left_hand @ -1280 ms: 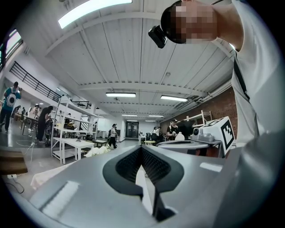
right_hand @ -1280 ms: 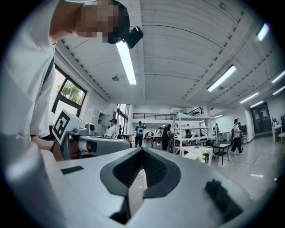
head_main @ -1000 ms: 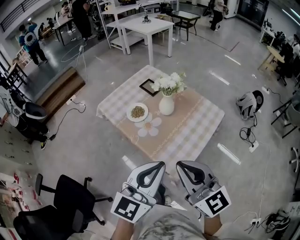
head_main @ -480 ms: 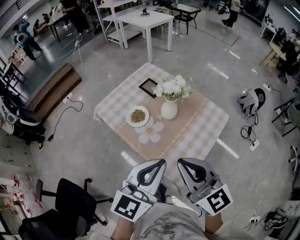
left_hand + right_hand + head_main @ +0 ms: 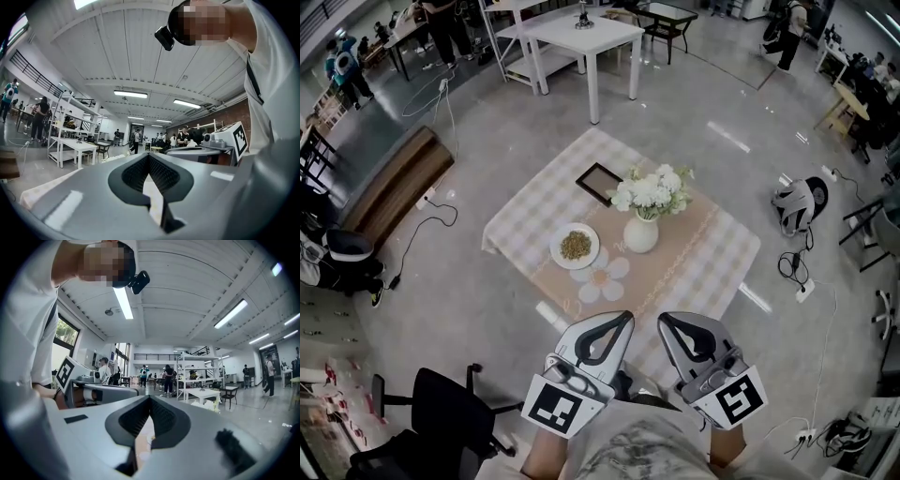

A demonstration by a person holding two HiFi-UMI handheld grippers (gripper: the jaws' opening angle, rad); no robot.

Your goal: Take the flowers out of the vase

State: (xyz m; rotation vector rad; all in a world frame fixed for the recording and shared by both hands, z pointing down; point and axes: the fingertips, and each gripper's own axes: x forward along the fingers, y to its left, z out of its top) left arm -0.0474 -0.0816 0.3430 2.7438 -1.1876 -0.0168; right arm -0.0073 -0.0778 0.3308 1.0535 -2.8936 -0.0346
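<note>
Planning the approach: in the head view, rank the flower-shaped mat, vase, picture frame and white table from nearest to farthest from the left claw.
From the left claw:
1. Flower-shaped mat, just ahead.
2. Vase, behind the mat, slightly right.
3. Picture frame, beyond the vase, to its left.
4. White table, far across the room.

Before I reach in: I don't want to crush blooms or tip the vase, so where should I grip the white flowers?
Probably the stems bunched just above the neck of the round white ceramic vase, under the white flower heads. Come level from the near side, then lift straight up: the vase stands upright and the bunch is narrowest there.
</note>
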